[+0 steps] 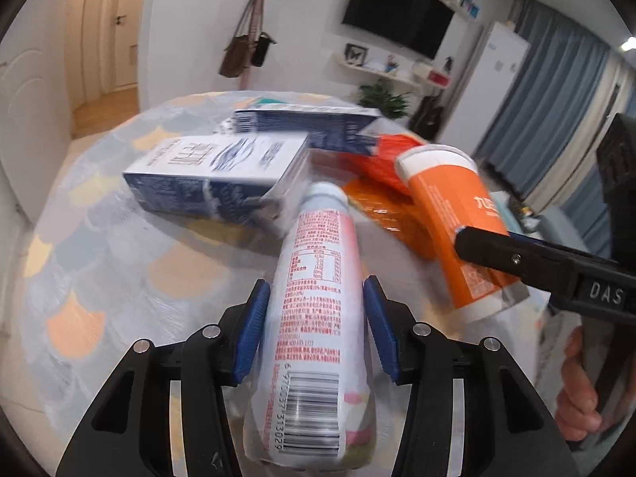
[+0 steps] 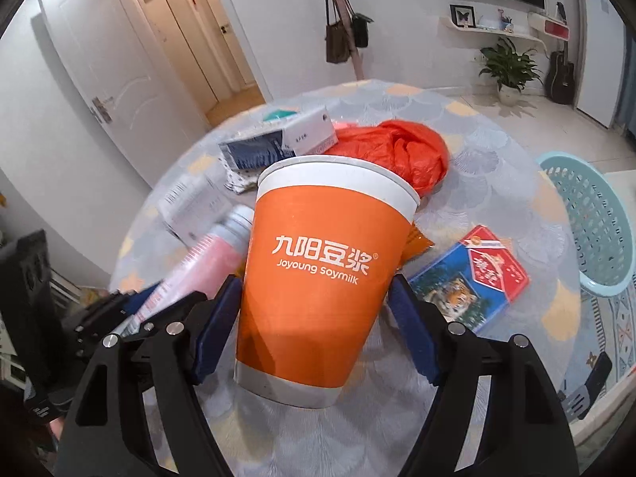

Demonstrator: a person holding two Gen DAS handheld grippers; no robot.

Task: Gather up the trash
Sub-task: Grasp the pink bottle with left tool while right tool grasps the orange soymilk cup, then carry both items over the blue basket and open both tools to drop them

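Observation:
My left gripper (image 1: 316, 328) is shut on a white and pink drink bottle (image 1: 314, 318) with red print and a barcode, held above the round table (image 1: 99, 278). My right gripper (image 2: 316, 324) is shut on an orange Joyoung soymilk paper cup (image 2: 318, 274), tilted, also above the table. The cup also shows in the left wrist view (image 1: 453, 222) with the right gripper's finger across it. The bottle shows in the right wrist view (image 2: 206, 262) at the left.
On the table lie blue and white milk cartons (image 1: 222, 179), a crumpled orange plastic bag (image 2: 401, 151), an orange wrapper (image 1: 381, 206) and a blue and red box with a tiger (image 2: 473, 278). A turquoise mesh basket (image 2: 588, 218) stands at the table's right.

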